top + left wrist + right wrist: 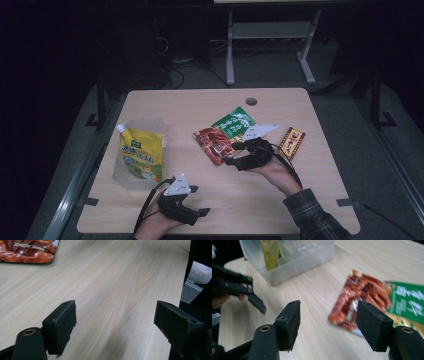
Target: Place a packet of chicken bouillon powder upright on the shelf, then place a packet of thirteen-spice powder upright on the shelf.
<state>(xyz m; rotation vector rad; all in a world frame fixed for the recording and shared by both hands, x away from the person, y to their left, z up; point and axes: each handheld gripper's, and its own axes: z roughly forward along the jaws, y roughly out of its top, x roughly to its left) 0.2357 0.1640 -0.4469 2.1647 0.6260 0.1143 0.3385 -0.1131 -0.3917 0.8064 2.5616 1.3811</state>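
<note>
Pale matt wood table (210,107); glossy red packet (213,144); clear plastic tub (131,176)

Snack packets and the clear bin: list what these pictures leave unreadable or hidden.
- Red packet: print smeared by motion blur in the right gripper view; cut by the top edge in the left gripper view.
- Green packet: lettering too small in the high view.
- Yellow pouch in the clear bin: cropped by the top edge.

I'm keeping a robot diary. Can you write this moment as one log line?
left gripper: open, idle | right gripper: open, by red snack packet | yellow pouch: in clear tub
</note>
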